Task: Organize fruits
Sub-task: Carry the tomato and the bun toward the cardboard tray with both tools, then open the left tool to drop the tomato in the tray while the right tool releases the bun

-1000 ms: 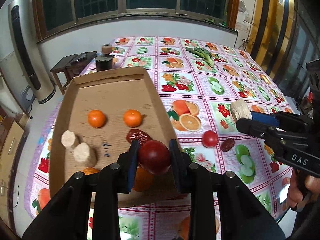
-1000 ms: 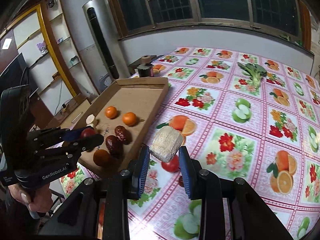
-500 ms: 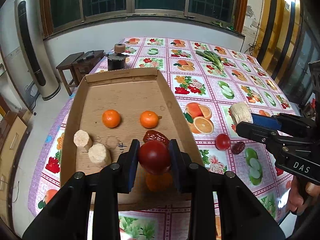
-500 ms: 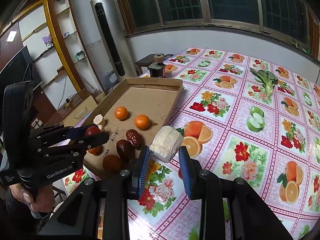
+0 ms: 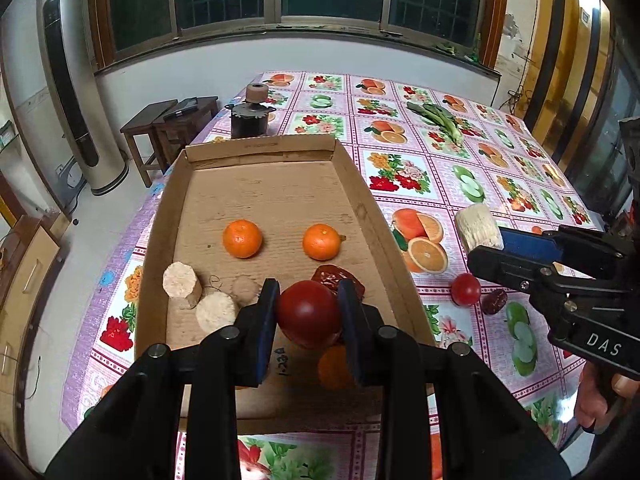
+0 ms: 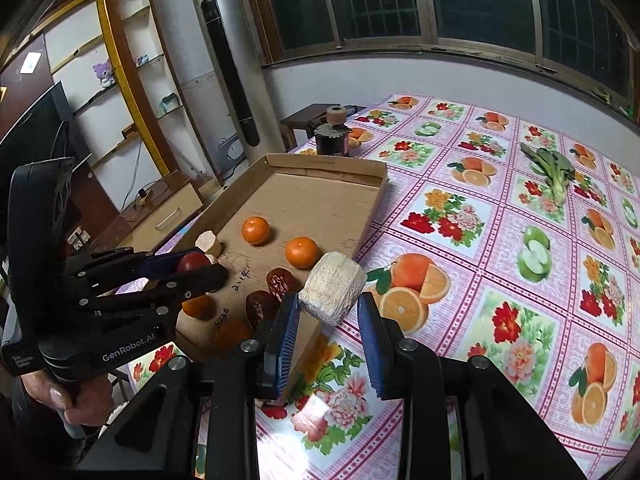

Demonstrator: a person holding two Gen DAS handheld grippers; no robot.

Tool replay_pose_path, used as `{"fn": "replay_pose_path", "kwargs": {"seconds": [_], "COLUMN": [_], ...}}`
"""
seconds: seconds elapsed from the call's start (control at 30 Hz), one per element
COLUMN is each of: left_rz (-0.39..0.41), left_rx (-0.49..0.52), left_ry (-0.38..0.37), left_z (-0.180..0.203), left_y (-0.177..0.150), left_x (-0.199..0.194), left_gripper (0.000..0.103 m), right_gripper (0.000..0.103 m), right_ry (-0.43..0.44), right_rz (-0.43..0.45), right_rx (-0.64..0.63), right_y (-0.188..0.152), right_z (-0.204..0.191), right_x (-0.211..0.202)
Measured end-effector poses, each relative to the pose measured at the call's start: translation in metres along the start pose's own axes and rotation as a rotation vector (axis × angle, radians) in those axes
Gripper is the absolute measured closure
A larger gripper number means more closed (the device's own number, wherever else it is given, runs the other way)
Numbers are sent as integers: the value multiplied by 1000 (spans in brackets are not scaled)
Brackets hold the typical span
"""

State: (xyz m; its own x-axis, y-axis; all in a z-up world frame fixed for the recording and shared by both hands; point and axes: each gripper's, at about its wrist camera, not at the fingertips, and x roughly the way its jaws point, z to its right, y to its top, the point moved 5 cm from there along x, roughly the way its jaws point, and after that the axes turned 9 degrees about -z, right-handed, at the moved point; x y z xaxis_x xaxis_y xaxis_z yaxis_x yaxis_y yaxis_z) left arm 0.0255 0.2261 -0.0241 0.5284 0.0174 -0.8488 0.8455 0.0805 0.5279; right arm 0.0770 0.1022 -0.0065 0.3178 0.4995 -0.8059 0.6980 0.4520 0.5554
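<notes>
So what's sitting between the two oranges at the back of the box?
Nothing: bare cardboard separates the left orange from the right orange in the box, clearest in the left wrist view.

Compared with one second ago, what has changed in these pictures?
Both grippers advanced over the cardboard tray: the left gripper carrying the red tomato, the right gripper the pale cylinder. Both grips are unchanged; the fruits in the tray have not moved.
</notes>
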Motion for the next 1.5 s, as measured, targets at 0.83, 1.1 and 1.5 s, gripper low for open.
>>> {"fn": "replay_pose_path", "kwargs": {"seconds": [0.83,1.1,1.5], "left_rz": [-26,-58,-170], "left_rx": [-74,-134,-194], "left_ry": [-5,-2,46], "left_z": [-44,-69,-87], "left_y": [31,64,92], "left_x": [22,49,102], "left_gripper": [76,76,75], "right_gripper": [72,72,73], "right_ry": [38,56,48], "right_rz": [-47,-79,-163], "right_rx": [-30,-43,-68], "right_y": [39,73,96], "right_z": [-11,-18,-22], "right_x": [53,88,141]}}
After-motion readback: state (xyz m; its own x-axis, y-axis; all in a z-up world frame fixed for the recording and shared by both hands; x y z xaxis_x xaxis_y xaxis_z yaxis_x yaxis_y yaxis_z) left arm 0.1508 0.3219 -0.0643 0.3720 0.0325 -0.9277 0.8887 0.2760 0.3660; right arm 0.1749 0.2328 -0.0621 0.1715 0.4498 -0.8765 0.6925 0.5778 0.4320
